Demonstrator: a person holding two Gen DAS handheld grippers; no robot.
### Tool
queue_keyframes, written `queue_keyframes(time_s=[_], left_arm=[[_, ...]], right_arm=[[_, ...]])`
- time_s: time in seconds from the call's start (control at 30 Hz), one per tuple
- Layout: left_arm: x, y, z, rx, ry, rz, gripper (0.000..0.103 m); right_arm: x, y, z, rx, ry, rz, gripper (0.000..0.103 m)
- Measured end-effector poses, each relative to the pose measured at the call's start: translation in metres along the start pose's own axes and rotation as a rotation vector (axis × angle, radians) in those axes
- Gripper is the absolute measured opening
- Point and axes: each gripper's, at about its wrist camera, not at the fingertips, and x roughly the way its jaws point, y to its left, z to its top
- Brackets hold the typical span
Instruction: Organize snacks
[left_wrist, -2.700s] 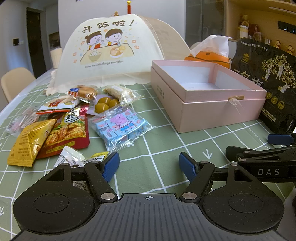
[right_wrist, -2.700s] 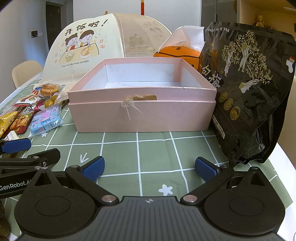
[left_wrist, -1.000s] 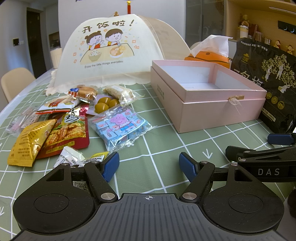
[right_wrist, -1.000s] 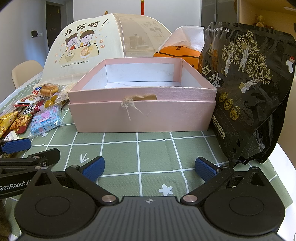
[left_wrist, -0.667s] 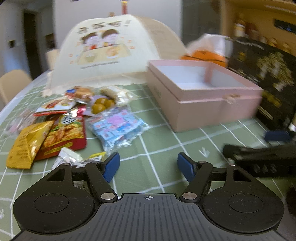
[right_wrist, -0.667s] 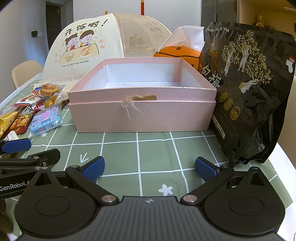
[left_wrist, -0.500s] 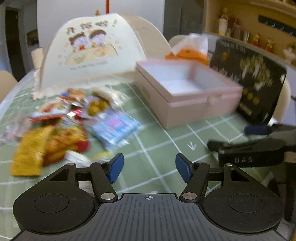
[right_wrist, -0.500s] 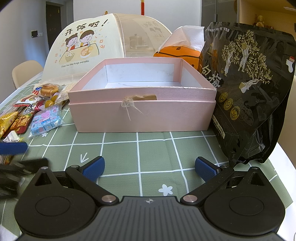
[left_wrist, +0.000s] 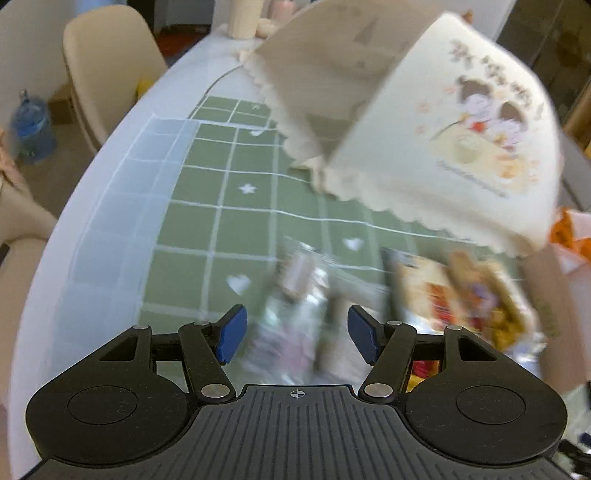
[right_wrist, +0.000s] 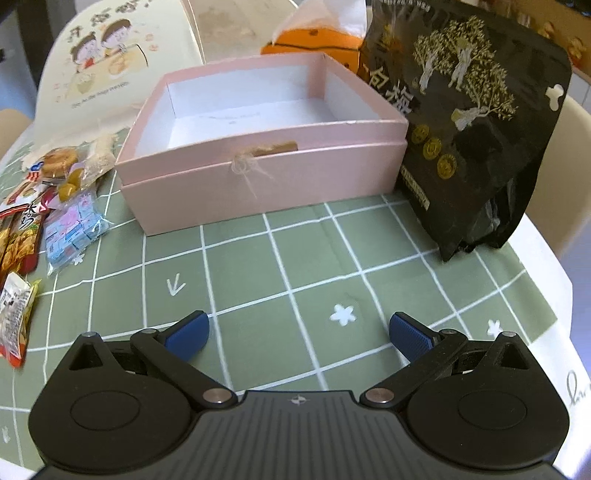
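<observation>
My left gripper (left_wrist: 293, 334) points down over the left end of the snack pile, its jaws closing but still apart. A blurred clear packet (left_wrist: 295, 291) lies on the cloth in the gap between them, and neither pad touches it. More wrapped snacks (left_wrist: 461, 291) lie to its right. My right gripper (right_wrist: 299, 332) stands open over bare green cloth, nothing between its fingers. Ahead of it sits the open, empty pink box (right_wrist: 266, 177). To the box's left lie the blue cartoon packet (right_wrist: 72, 229), a red packet (right_wrist: 18, 240) and a small wrapped snack (right_wrist: 14, 317).
A cream mesh food cover (left_wrist: 424, 129) stands behind the snacks. A tall black bag (right_wrist: 469, 129) leans right of the box, with an orange tissue box (right_wrist: 314, 40) behind. Beyond the table's rounded left edge are a beige chair (left_wrist: 107, 70) and a water bottle (left_wrist: 31, 133).
My left gripper has swung left over the snack pile and tipped down, its jaws a little narrower; it has left the right wrist view. The right gripper has tilted downward in place.
</observation>
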Motion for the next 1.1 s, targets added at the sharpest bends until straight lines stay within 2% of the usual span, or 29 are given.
queue_keyframes(time_s=[0.03,0.1,0.13,0.17,0.23,0.33,0.37,0.47,0.57,0.67,0.73,0.8,0.87,0.9,0.93,1.1], left_arm=[[0.006,0.000,0.002,0.025,0.002,0.012,0.066],[0.019,-0.004,0.006,0.081,0.027,-0.016,0.066],[0.025,-0.007,0.006,0.102,0.045,-0.033,0.069],[0.027,-0.012,0.006,0.134,0.027,-0.037,0.069],[0.030,-0.016,0.007,0.172,0.011,-0.045,0.064],[0.022,-0.013,0.000,0.145,0.003,-0.074,0.043],[0.018,-0.011,-0.005,0.145,0.004,-0.081,0.041],[0.000,-0.010,-0.026,0.166,0.004,-0.104,0.040],[-0.024,-0.007,-0.057,0.175,0.006,-0.087,0.040],[-0.050,0.003,-0.087,0.107,0.015,-0.108,0.040],[-0.065,0.011,-0.102,0.047,0.013,-0.113,0.040],[-0.079,0.017,-0.116,-0.012,0.011,-0.130,0.040],[-0.091,0.021,-0.127,-0.055,0.008,-0.152,0.040],[-0.096,0.022,-0.132,-0.067,0.009,-0.166,0.040],[-0.100,0.022,-0.136,-0.077,0.009,-0.182,0.040],[-0.113,0.013,-0.155,-0.087,0.018,-0.239,0.040]], right_arm=[[-0.001,0.004,0.002,-0.004,0.029,0.004,0.103],[-0.011,0.017,0.002,-0.019,0.047,-0.007,0.096],[-0.016,0.025,0.001,-0.031,0.036,-0.008,0.095],[-0.024,0.030,0.000,-0.043,0.023,-0.005,0.095],[-0.040,0.046,-0.002,-0.077,-0.017,0.012,0.095],[-0.059,0.073,-0.001,-0.133,-0.068,0.029,0.095],[-0.064,0.083,0.001,-0.151,-0.083,0.045,0.095],[-0.074,0.114,0.012,-0.199,-0.111,0.127,0.095],[-0.078,0.144,0.021,-0.250,-0.143,0.195,0.095],[-0.077,0.184,0.031,-0.336,-0.168,0.266,0.095],[-0.071,0.210,0.042,-0.380,-0.150,0.321,0.094],[-0.063,0.238,0.055,-0.396,-0.115,0.374,0.084],[-0.049,0.268,0.070,-0.410,-0.061,0.442,0.067],[-0.043,0.283,0.075,-0.415,-0.038,0.451,0.064],[-0.034,0.299,0.081,-0.418,-0.015,0.449,0.061],[0.008,0.360,0.102,-0.395,0.082,0.389,0.060]])
